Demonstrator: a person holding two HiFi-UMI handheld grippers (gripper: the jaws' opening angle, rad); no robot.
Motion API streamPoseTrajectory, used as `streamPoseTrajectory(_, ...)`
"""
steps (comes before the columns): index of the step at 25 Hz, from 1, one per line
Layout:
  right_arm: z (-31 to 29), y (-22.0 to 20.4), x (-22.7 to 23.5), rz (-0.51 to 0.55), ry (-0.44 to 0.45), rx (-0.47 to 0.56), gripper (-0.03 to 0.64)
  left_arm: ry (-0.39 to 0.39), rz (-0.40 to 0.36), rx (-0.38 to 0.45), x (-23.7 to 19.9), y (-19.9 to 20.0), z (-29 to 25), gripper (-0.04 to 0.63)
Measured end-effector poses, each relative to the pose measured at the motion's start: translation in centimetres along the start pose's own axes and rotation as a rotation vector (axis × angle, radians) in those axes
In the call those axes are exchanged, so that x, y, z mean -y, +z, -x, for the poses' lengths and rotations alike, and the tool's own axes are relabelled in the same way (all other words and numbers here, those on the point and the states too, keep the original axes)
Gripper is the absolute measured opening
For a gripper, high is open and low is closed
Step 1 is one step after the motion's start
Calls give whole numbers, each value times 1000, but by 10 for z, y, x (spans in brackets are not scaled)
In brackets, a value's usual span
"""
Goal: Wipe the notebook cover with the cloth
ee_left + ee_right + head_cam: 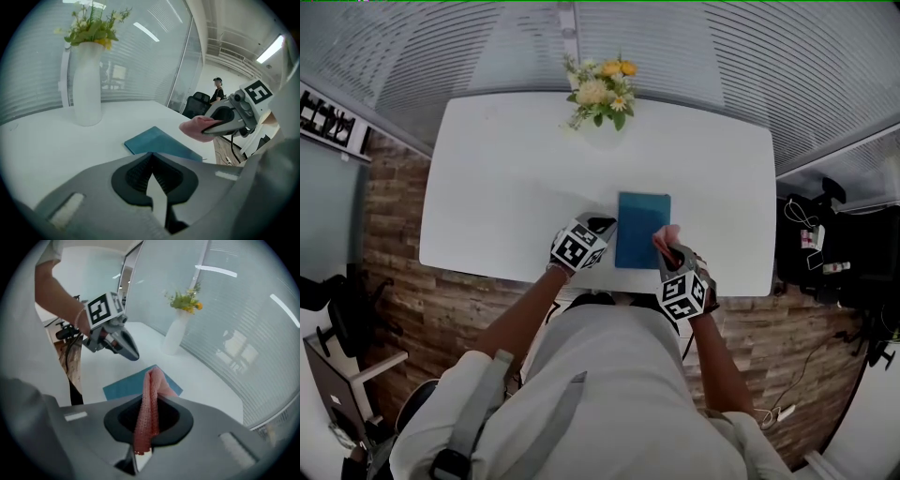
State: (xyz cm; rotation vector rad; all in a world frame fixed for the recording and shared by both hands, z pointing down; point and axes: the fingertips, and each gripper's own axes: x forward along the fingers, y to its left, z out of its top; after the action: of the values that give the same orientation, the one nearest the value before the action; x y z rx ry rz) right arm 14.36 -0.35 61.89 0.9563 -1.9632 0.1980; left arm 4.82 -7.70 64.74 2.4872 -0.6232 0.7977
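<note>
Notebook (pixel 643 229) position, for the log? (K.)

Teal cover, closed, flat on the white table (pixel 506 187), close to the near edge and right of centre. (Me)

Left gripper (pixel 602 225)? (K.)

Tip just beside the notebook's left edge, near the far corner. Jaws pressed together, nothing between them. I cannot tell whether the tip touches the table. (Me)

Right gripper (pixel 667 246)? (K.)

At the near right part of the notebook. Jaws clamped on the pink cloth (pixel 149 404); a bunched fold sticks out past the tips, a strip runs back between the pads. (Me)

Cloth on the cover? (K.)

Over it, near the right edge. Contact: cannot tell from where I stand. (Me)

Anything else on the table? (K.)

White vase (pixel 86 84) with yellow and white flowers (pixel 600 94) at the far edge, well apart from the notebook. (Me)
</note>
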Motion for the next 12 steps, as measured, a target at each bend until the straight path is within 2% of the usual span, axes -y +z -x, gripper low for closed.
streamPoseTrajectory(5, 28, 41, 21, -166, -9, 143, 25, 25, 43, 140, 10, 35, 36, -3)
streamPoseTrajectory(12, 71, 101, 40, -259, -17, 347, 25, 56, 47, 339, 21, 98, 95, -3)
